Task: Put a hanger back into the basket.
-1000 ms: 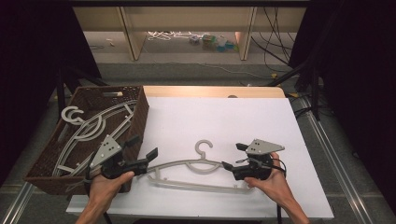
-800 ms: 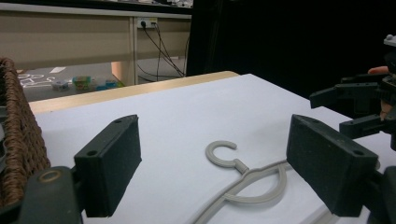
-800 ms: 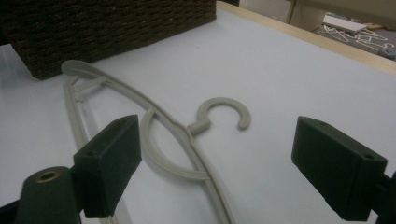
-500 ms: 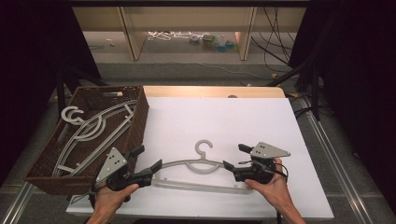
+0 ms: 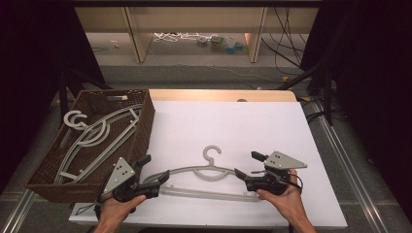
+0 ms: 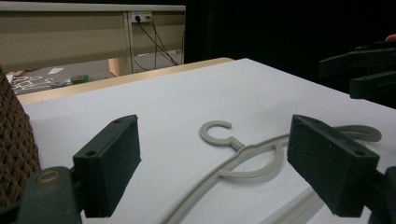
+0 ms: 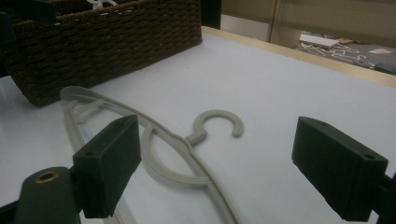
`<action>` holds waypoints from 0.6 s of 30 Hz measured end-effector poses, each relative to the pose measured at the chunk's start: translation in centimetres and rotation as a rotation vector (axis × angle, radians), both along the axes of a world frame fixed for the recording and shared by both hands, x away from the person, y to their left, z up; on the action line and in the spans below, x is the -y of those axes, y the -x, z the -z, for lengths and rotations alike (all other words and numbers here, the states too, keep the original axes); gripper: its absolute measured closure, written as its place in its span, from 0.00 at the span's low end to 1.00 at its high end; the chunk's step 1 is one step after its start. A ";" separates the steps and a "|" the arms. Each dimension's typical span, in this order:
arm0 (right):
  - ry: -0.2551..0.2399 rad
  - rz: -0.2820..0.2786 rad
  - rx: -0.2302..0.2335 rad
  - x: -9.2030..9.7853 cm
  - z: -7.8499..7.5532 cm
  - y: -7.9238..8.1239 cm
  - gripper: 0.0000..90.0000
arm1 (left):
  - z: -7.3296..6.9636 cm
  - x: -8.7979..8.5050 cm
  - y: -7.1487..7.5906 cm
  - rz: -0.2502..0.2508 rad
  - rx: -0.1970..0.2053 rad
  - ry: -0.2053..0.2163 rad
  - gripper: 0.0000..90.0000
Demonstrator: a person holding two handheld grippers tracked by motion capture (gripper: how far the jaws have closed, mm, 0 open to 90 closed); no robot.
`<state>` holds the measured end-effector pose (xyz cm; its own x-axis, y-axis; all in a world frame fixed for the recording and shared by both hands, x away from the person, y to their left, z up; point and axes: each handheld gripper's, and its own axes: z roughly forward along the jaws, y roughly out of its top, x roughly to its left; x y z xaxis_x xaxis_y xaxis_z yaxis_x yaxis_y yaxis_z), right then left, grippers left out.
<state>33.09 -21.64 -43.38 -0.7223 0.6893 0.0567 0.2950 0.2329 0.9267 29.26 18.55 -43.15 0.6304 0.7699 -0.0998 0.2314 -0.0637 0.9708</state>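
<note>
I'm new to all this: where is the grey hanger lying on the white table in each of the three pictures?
High view: the grey hanger lies flat at lower centre, between the two grippers.
Left gripper view: it sits lower centre, its hook pointing up and left.
Right gripper view: it sits at centre, hook to the right.
Shared landmark: the brown wicker basket, also in the right gripper view.

A white counter (image 5: 243, 121) with a pale wooden far edge carries a grey hanger (image 5: 204, 175) lying flat near its front, hook pointing away, and a brown woven basket (image 5: 145, 127) at its left edge holding more hangers
</note>
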 end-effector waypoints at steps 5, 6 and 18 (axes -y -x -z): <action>0.023 -0.012 -0.022 -0.1 0.1 -0.3 0.18 | 0.1 0.0 0.1 -0.002 0.000 -0.002 0.19; 0.029 -0.011 -0.024 -0.1 0.1 -0.4 0.18 | 0.1 0.0 0.0 0.001 0.001 -0.005 0.19; 0.168 -0.063 -0.069 -1.0 0.2 -2.1 0.20 | 0.1 0.1 0.2 0.016 0.016 -0.017 0.19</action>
